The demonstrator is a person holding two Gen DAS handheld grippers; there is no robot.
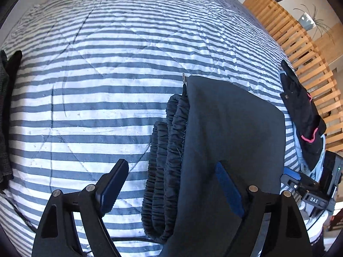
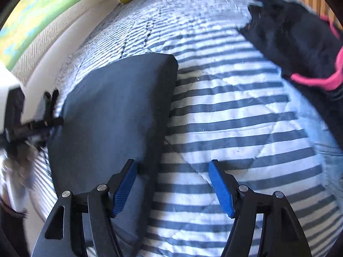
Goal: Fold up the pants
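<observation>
The dark pants (image 1: 231, 141) lie folded on the striped quilt (image 1: 96, 98), their gathered waistband (image 1: 167, 167) at the left edge. The left gripper (image 1: 171, 184) hangs over that waistband, jaws spread, holding nothing. The right gripper (image 2: 172, 184) stands open over the pants' right edge; whether its left finger (image 2: 125, 188) touches cloth, I can't tell.
</observation>
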